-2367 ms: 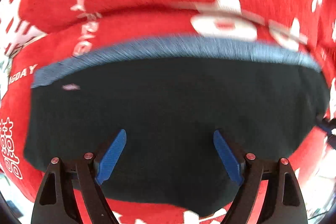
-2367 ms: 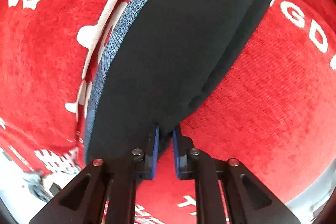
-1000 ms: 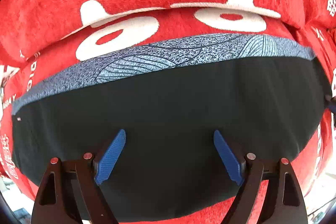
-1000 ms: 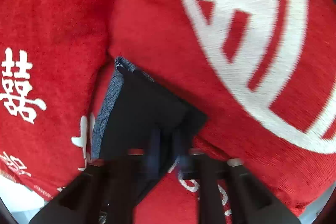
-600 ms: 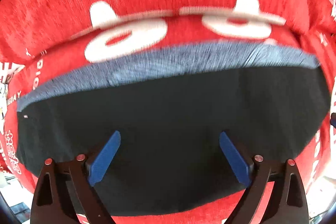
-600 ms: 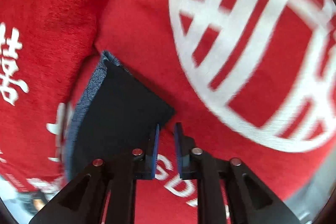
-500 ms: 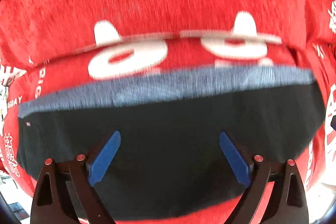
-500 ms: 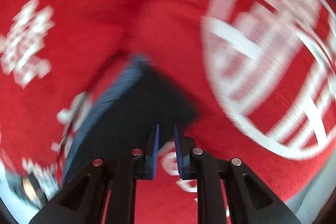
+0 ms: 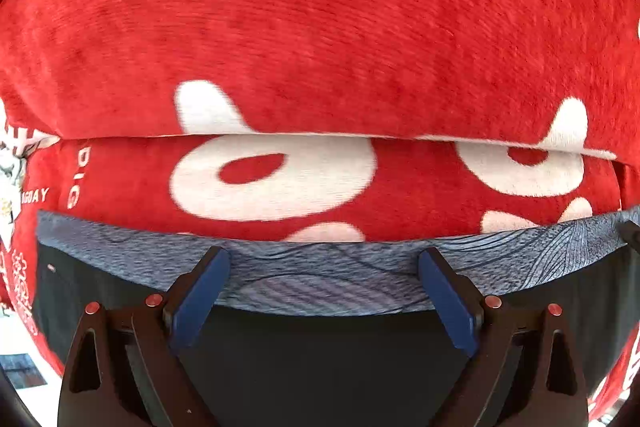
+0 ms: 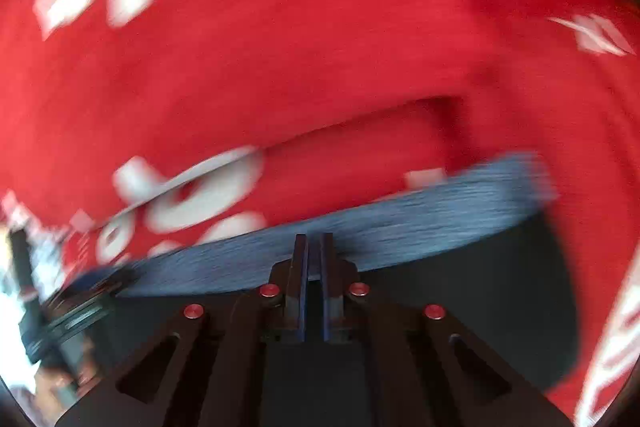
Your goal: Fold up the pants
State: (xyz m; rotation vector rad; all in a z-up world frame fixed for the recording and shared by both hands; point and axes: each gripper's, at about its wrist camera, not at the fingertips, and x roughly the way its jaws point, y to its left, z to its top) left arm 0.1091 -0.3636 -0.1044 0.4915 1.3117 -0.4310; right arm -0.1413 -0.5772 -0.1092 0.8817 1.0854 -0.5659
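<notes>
The black pants (image 9: 320, 359) lie folded flat on a red blanket, with a blue-grey patterned waistband (image 9: 320, 279) along the far edge. My left gripper (image 9: 324, 263) is open, its blue fingers over the waistband, holding nothing. In the blurred right wrist view, the pants (image 10: 460, 299) and their waistband (image 10: 400, 227) lie under my right gripper (image 10: 314, 239), whose jaws are shut with nothing seen between them. The left gripper (image 10: 64, 307) shows at that view's left edge.
The red blanket (image 9: 320, 47) with white characters covers the surface and rises in a thick fold (image 9: 280, 135) just beyond the waistband. A pale floor strip (image 9: 16, 355) shows at the far left.
The right gripper let go of the pants' corner and swung round over the pants, facing the waistband. The left gripper moved forward from over the black cloth to the waistband, still open.
</notes>
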